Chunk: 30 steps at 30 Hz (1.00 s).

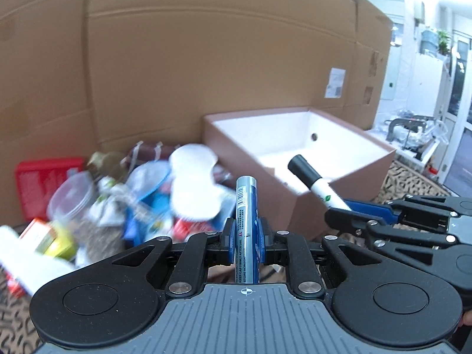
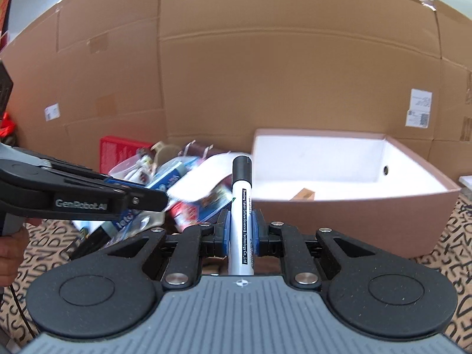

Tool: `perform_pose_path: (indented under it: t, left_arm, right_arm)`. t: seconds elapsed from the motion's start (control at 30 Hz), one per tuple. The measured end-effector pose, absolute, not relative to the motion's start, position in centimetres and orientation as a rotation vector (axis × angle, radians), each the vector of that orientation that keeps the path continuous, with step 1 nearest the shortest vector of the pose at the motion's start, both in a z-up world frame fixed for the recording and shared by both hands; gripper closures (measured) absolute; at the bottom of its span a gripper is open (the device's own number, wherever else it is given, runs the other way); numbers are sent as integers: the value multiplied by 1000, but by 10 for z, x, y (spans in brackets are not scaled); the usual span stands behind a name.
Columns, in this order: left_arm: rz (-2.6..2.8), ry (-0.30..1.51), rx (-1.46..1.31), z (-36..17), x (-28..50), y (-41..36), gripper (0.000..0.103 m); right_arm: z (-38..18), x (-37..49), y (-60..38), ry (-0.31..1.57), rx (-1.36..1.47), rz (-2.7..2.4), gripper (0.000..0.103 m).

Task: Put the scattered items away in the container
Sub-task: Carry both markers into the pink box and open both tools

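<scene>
Cardboard wall (image 2: 265, 73) behind box (image 2: 368, 206) | clutter pile (image 2: 188, 188) left

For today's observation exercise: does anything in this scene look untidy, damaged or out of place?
Yes. A jumbled pile of packets and jars lies heaped on the patterned floor left of the pink box, which is nearly bare. The cardboard backdrop has a torn top edge. The blurred pile cannot be itemised.

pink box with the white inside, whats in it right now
Inside the pink box only a small brown cardboard piece lies on the white floor. The near wall and the marker hide the front strip of the floor.
</scene>
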State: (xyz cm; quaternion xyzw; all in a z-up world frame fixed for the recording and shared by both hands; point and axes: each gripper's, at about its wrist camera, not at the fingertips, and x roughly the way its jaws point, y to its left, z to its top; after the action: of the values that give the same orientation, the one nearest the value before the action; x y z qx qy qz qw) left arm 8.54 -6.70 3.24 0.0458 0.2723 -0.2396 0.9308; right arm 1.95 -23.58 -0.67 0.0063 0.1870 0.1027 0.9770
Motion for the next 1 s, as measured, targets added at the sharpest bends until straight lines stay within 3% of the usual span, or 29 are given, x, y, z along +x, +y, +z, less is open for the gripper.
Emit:
perform_pose_path:
  t: [0.43, 1.0]
  left_arm:
    - [-613, 497, 92, 85, 166, -157, 92]
    - [-658, 683, 109, 18, 263, -245, 92]
  right_arm:
    - [20, 86, -291, 306, 5, 105, 86]
    - [-26, 159, -353, 407, 28, -26, 86]
